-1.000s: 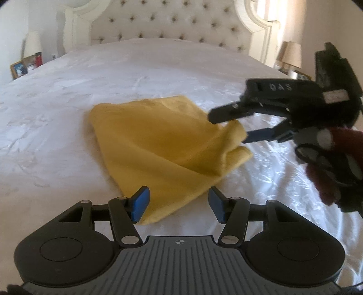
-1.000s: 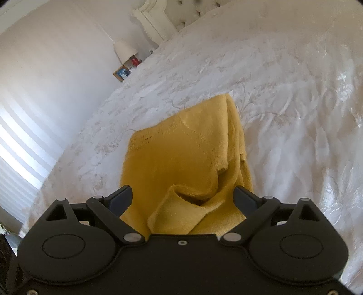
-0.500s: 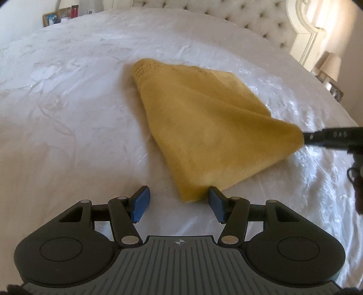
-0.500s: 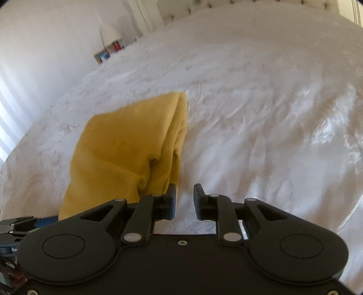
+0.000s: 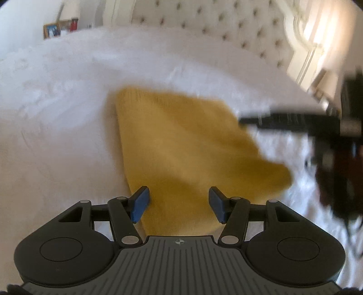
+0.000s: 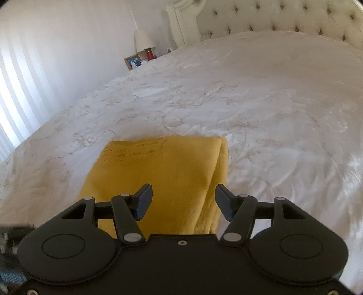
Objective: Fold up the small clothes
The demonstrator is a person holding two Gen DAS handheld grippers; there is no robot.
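Blurring across the yellow cloth (image 5: pixel 181 140): right gripper (image 6: pixel 182 202) just reopened, spread, empty; left gripper (image 5: pixel 178 204) spread.

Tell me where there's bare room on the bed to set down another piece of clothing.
Bare bedspread lies between the yellow garment and the headboard, and along the garment's folded edge. Crowded only at the garment's near end.

We hold both grippers angled downward. Our left gripper (image 5: pixel 179 202) has its jaws parted, gripping nothing. Our right gripper (image 6: pixel 182 202) has just been opening, its jaws apart with nothing pinched between them.
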